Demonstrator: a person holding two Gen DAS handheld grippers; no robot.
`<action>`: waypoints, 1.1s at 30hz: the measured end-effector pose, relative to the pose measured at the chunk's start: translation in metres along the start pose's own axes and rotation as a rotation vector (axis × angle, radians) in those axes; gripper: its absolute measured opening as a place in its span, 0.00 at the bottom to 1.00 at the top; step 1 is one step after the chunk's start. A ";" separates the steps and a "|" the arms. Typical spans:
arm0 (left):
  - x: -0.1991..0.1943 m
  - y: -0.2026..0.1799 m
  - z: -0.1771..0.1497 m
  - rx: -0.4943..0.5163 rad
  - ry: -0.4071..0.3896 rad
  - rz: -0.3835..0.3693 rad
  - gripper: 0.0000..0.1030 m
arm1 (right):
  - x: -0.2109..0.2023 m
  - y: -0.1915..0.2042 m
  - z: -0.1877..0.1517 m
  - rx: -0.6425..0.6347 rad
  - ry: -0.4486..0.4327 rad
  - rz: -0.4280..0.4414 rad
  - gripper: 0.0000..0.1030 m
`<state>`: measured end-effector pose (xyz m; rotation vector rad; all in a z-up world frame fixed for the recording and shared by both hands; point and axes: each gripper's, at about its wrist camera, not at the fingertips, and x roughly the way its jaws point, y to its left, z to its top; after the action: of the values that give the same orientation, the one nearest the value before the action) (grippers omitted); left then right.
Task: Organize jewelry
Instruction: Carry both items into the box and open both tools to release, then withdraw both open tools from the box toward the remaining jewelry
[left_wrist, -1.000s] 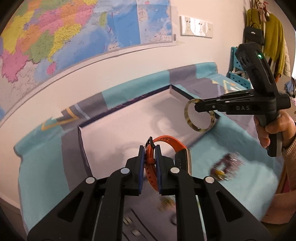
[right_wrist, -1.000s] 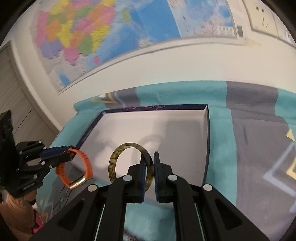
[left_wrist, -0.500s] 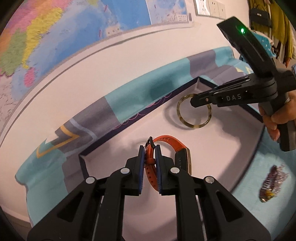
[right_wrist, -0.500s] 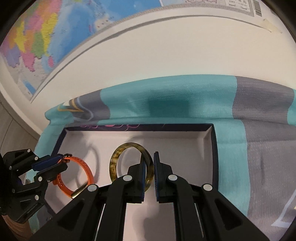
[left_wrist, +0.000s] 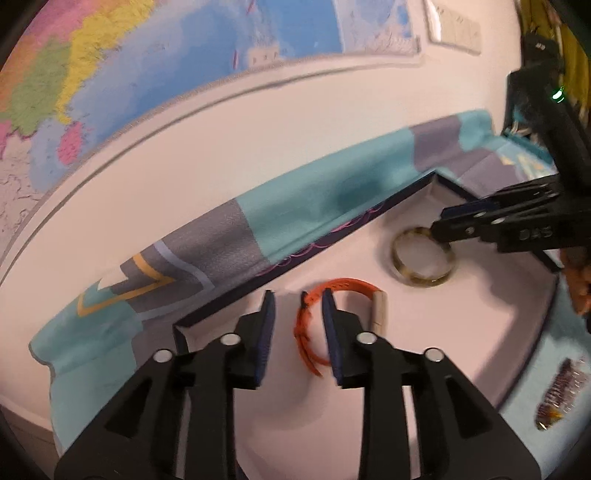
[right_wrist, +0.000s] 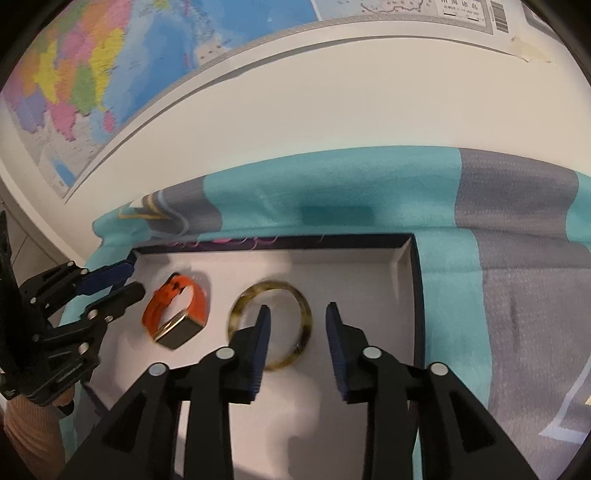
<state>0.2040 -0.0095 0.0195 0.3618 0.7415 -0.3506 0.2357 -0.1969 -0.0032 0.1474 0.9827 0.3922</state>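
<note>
An orange watch (left_wrist: 347, 285) with a gold face lies on the white floor of an open dark-rimmed box (left_wrist: 332, 236). My left gripper (left_wrist: 298, 321) straddles its strap. The jaws are opening and neither pad presses on the strap. A mottled brown bangle (right_wrist: 306, 314) lies to the right of the watch (right_wrist: 195, 301) in the same box (right_wrist: 415, 295). My right gripper (right_wrist: 297, 321) is opening too. The bangle's right side sits loose between its pads. Each view shows the other gripper: the right one (left_wrist: 441, 226) over the bangle (left_wrist: 421, 282), the left one (right_wrist: 131, 282) beside the watch.
The box rests on a teal and grey cloth (right_wrist: 332, 192) against a white wall with a map (right_wrist: 92, 81). A dark beaded bracelet (left_wrist: 561, 391) lies on the cloth outside the box's near right side. A person's hand (right_wrist: 29, 424) holds the left gripper.
Both grippers sank into the box and their jaws went from shut to apart. The watch and the bangle left the pads and now lie on the box floor.
</note>
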 end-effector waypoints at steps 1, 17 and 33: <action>-0.008 -0.003 -0.003 0.009 -0.011 -0.022 0.29 | -0.002 0.000 -0.002 -0.003 0.001 0.009 0.33; 0.006 -0.001 -0.027 -0.068 0.083 -0.019 0.45 | -0.005 0.016 -0.018 -0.064 0.039 0.036 0.43; 0.029 0.028 -0.014 -0.119 0.100 0.105 0.39 | 0.006 0.040 -0.028 -0.113 0.105 0.156 0.43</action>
<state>0.2271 0.0162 -0.0052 0.3063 0.8336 -0.1897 0.2054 -0.1597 -0.0111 0.1026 1.0532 0.6023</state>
